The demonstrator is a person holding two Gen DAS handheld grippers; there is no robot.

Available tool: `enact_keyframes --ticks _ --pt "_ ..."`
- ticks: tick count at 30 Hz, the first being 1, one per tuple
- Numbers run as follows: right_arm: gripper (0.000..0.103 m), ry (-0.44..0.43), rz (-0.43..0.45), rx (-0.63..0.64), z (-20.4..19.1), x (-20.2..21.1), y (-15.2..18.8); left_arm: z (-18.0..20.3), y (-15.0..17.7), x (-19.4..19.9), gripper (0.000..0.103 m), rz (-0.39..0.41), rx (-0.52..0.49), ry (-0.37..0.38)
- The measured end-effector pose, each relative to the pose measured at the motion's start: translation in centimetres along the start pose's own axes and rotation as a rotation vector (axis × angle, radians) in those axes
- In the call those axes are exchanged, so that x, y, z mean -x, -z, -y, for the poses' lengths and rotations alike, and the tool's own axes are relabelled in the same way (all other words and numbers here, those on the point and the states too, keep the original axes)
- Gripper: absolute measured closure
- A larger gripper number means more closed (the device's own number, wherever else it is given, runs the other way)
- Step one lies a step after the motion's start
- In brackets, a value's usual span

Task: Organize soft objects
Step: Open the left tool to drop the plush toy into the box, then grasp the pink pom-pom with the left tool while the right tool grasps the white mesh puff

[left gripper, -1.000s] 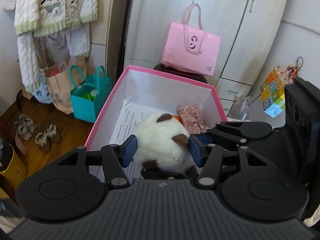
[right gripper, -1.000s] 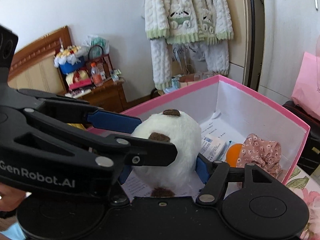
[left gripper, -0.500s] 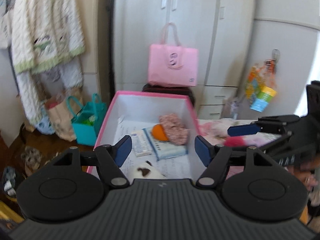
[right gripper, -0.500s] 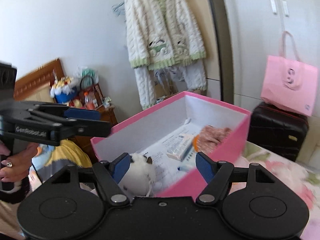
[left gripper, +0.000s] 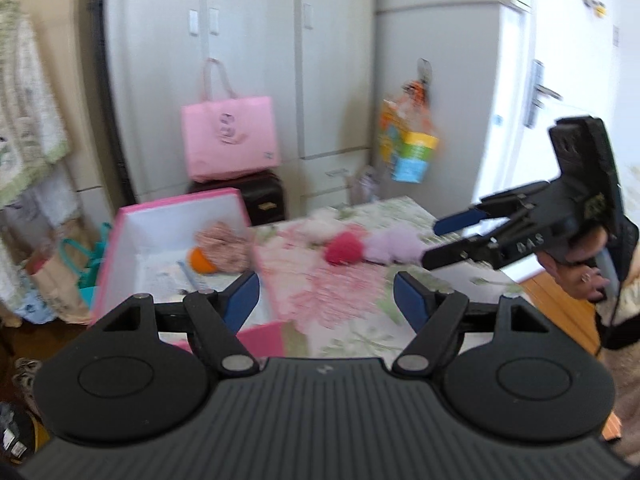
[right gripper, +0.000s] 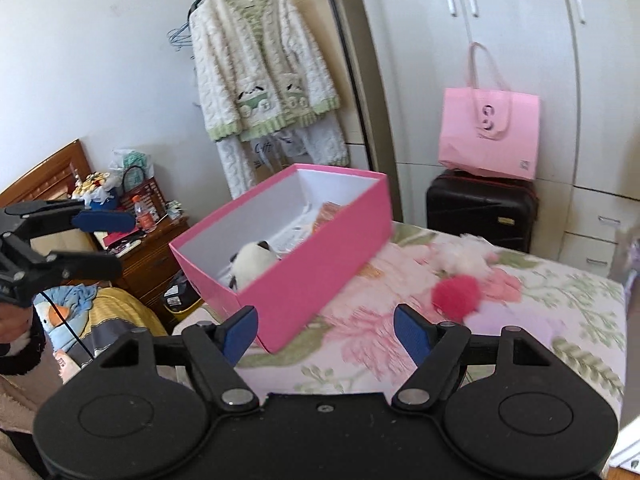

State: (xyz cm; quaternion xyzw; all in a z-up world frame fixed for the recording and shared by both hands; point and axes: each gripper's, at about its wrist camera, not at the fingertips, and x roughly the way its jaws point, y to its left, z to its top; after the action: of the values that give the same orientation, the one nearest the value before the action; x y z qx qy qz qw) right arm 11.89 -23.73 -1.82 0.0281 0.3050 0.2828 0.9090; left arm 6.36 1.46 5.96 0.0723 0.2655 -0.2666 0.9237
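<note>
Three fluffy toys, red pompom ball (right gripper: 457, 294), white plush (right gripper: 460, 257), lilac plush (left gripper: 394, 245), lie beside open pink cardboard box (right gripper: 316, 276). Left gripper (left gripper: 327, 300) and right gripper (right gripper: 326, 330) both spread, empty. Pompom looks light, squashy; pinch through middle.

White plush (right gripper: 252, 264) half hidden behind box wall (right gripper: 304, 280) — bed toys blurred.

A white plush (right gripper: 254, 258) is lying in my pink box (right gripper: 312, 276) (open-topped); red pompom (right gripper: 457, 293) and lilac plush (left gripper: 394, 245) are resting on the floral bed.
</note>
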Motion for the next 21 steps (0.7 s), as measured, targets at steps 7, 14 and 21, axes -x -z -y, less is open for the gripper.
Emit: enact_keyframes --ticks 7,14,21 --pt "0.023 0.023 0.011 -0.038 2.0 1.9 2.3 3.0 0.7 -2.9 0.03 -0.07 -0.046 0.08" --pt "0.022 0.035 0.047 -0.051 4.1 2.9 2.7 4.0 0.3 -6.9 0.029 -0.083 -0.04 0.082" --pt "0.02 0.041 0.069 -0.054 6.5 1.9 1.7 4.0 -0.5 -12.7 0.029 -0.083 0.027 0.097"
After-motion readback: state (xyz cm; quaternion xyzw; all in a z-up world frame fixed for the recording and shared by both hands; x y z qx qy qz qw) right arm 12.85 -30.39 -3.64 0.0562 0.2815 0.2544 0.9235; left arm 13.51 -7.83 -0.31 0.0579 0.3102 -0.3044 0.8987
